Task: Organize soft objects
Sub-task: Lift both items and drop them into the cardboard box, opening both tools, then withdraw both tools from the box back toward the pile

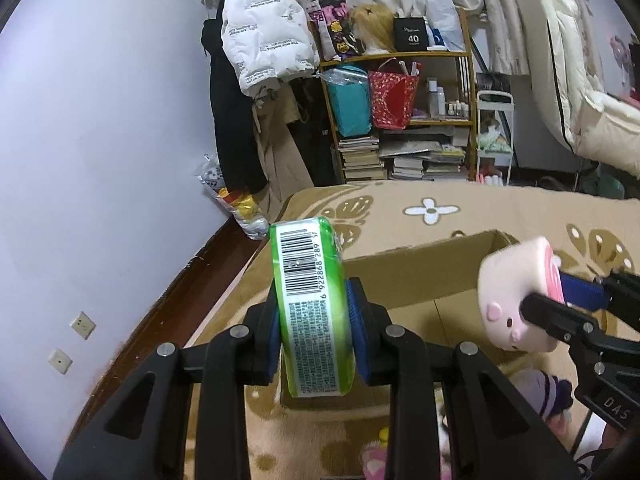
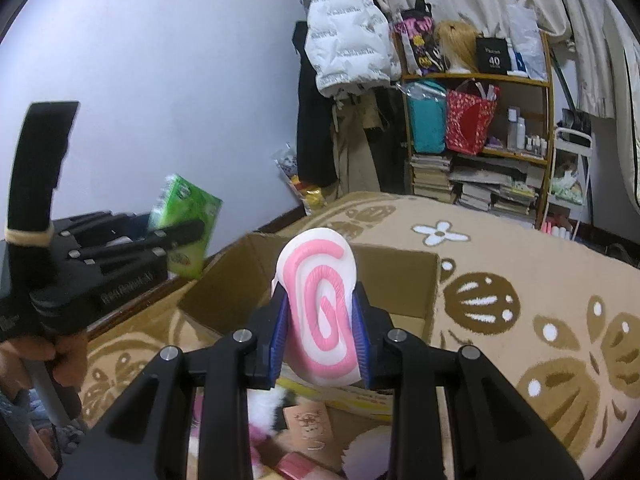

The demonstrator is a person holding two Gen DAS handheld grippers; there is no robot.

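Observation:
My left gripper [image 1: 314, 312] is shut on a green tissue pack [image 1: 312, 304] with a barcode, held upright above the near left corner of an open cardboard box [image 1: 404, 276]. It also shows in the right wrist view, the left gripper [image 2: 176, 236] clamping the green tissue pack [image 2: 186, 224]. My right gripper [image 2: 320, 328] is shut on a pink-and-white swirl squishy toy [image 2: 320, 304], held above the cardboard box [image 2: 396, 280]. In the left wrist view the toy [image 1: 516, 292] shows a pig face, held by the right gripper [image 1: 560, 300] over the box's right side.
The box sits on a tan flower-patterned blanket [image 2: 540, 300] and holds several soft items [image 2: 308, 424]. A wooden shelf [image 1: 400, 120] with bags and books, a hung white jacket [image 1: 264, 28] and a plain wall [image 1: 100, 140] stand behind. A floor strip [image 1: 180, 300] runs along the left.

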